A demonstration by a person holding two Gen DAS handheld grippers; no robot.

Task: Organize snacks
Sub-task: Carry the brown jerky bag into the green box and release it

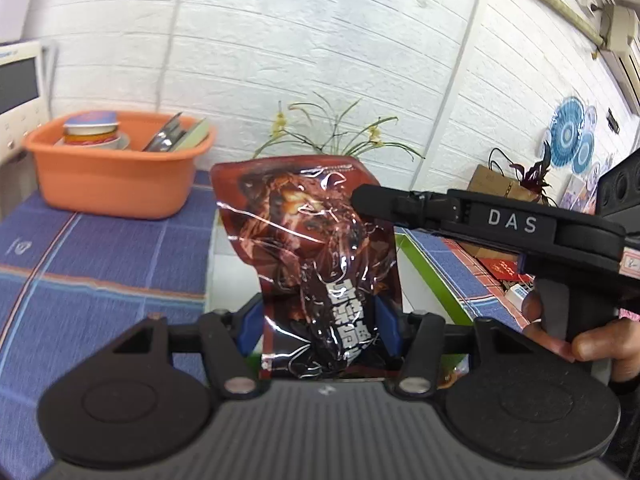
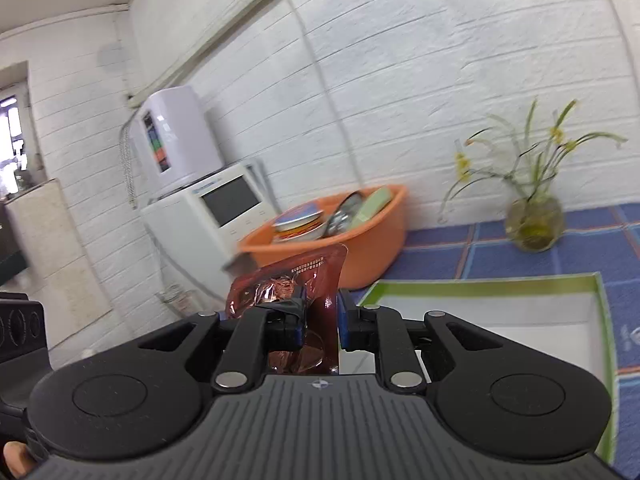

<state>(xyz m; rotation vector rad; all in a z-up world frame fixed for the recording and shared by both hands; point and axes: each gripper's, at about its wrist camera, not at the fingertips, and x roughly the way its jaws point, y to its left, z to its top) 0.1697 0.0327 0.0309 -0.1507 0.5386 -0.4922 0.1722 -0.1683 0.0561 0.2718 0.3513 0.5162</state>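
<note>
A glossy red-brown snack bag (image 1: pixel 304 232) stands upright, lifted above the blue checked tablecloth (image 1: pixel 100 248). My left gripper (image 1: pixel 320 332) is shut on the bag's lower part, a blue pad on each side. My right gripper (image 1: pixel 364 200) comes in from the right, held by a hand (image 1: pixel 592 344), and pinches the bag's upper right edge. In the right wrist view the crumpled snack bag (image 2: pixel 316 268) sits between the pads of my right gripper (image 2: pixel 320 320), which press on it. The bag's bottom is hidden behind the left gripper's body.
A white shallow box with a green rim (image 2: pixel 480 288) lies on the cloth just behind and below the bag. An orange basin (image 1: pixel 112 184) with dishes stands at the back left. A glass vase of flowers (image 2: pixel 534 220) stands by the white brick wall. A white appliance (image 2: pixel 224 208) sits beyond the basin.
</note>
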